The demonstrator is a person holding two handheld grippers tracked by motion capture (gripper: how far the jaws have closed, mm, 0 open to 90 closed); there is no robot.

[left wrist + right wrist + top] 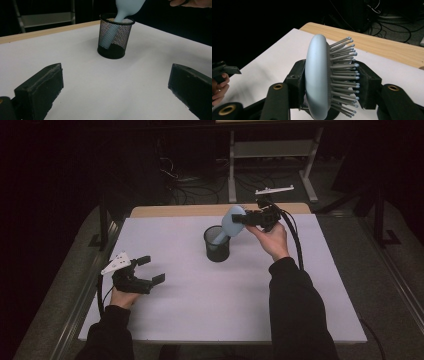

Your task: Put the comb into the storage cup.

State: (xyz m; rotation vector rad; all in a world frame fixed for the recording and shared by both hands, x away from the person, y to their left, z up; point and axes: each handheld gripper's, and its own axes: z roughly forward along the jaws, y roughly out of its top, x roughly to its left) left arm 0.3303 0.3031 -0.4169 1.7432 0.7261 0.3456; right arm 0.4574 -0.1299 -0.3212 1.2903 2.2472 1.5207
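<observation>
From my seat, the left tool [149,270] sits nearest me on the white-covered desk [200,290], well short of and left of the black wire-mesh cylindrical cup [217,244], its jaws spread wide with nothing between them. In the left gripper view that cup [115,37] stands upright ahead of the jaws. Beyond it, the pale blue plastic paddle hairbrush [230,224] stands tilted, handle down inside the cup, head above the rim. My right tool [247,218] is at the cup's far right; in the right gripper view its pads bracket the brush head [319,77], one against the smooth back, one at the bristle tips, in a loose pinch.
</observation>
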